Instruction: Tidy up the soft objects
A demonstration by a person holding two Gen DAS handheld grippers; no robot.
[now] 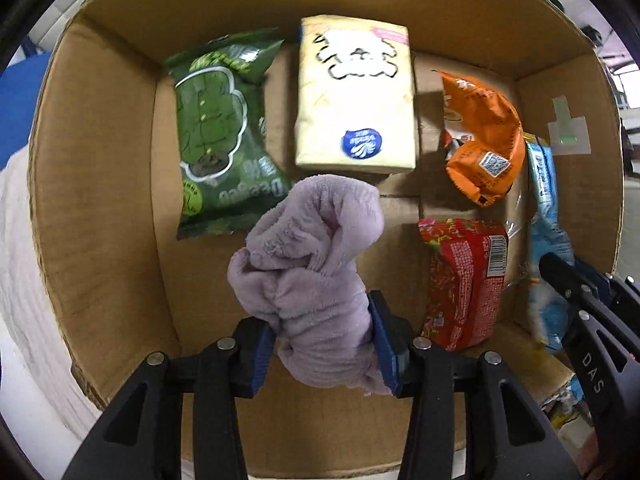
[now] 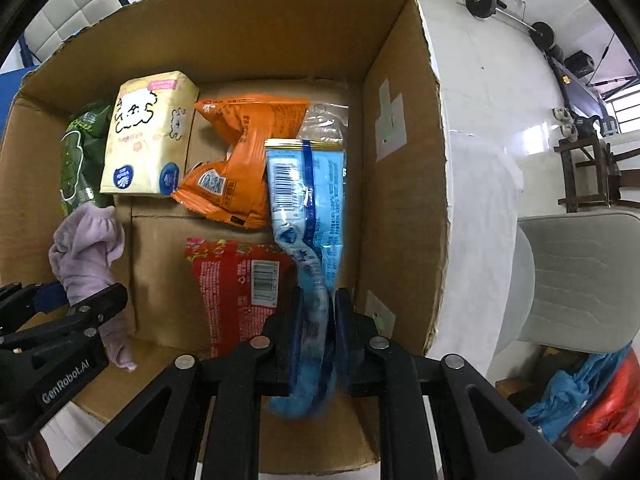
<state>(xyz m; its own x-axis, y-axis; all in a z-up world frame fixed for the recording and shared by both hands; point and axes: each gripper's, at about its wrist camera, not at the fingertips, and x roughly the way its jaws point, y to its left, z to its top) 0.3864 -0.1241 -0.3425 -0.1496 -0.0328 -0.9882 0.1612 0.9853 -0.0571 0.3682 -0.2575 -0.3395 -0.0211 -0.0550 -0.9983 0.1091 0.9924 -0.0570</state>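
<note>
Four packets on the floor of a cardboard box, green, cream tissue pack, orange, red, left tongs clenched on a lilac cloth over the box, right tongs gripping a blue packet inside it.

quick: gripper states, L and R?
Left gripper: shut on the purple cloth, over the box.
Right gripper: shut on the blue packet, inside the box.

Both wrist views close above, facing down into cardboard box, sharing its contents
</note>
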